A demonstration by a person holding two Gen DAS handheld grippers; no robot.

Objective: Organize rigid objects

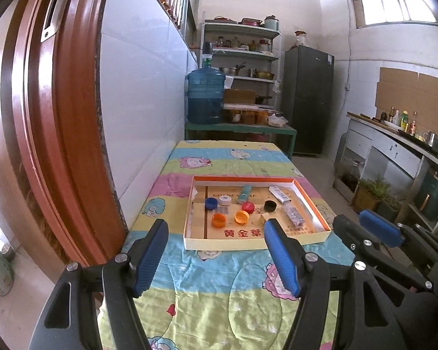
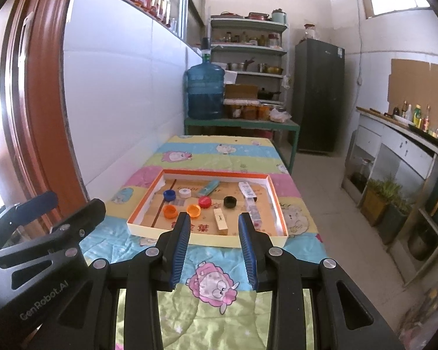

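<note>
A shallow cardboard box lid with an orange inner rim lies on the table. It holds several bottle caps: blue, white, red, black and two orange. It also holds a teal stick, a small tan box and white packets. My left gripper is open and empty, in front of the lid. My right gripper is open and empty, at the lid's near edge.
The table wears a colourful cartoon quilt. A red-brown door stands at the left. A blue water jug on a green bench, shelves, a dark fridge and a counter at the right lie beyond.
</note>
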